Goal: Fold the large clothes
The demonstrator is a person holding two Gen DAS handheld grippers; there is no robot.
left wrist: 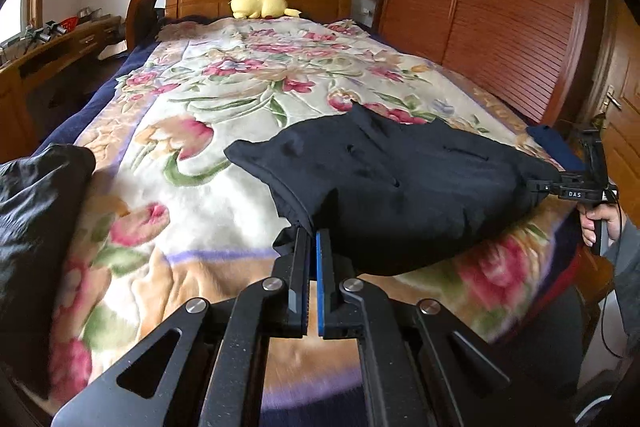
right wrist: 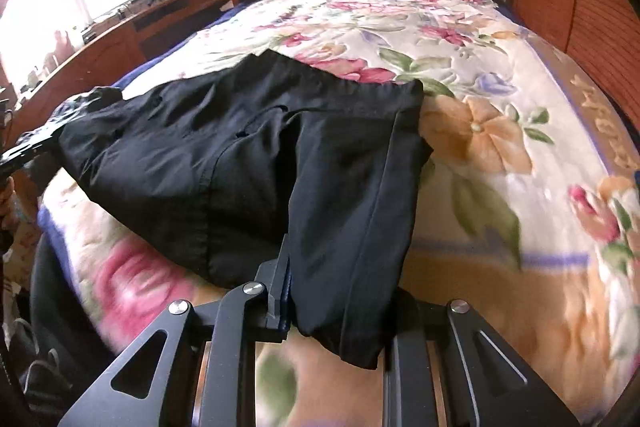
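Near the bed's (left wrist: 168, 155) foot edge, my left gripper (left wrist: 313, 235) pinches the trousers' (left wrist: 400, 183) near corner. My right gripper (right wrist: 289, 267) clamps their other end.

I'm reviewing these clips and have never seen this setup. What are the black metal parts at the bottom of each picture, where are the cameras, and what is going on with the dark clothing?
There is no robot: a person holds a two-finger gripper in each hand, each carrying a fisheye camera that looks forward along its fingers. One picture comes from the left gripper, the other from the right gripper. Both are shut on edges of a black garment lying on a floral blanket on a bed. A yellow plush toy sits by the headboard, and another dark garment lies at the left view's left edge.
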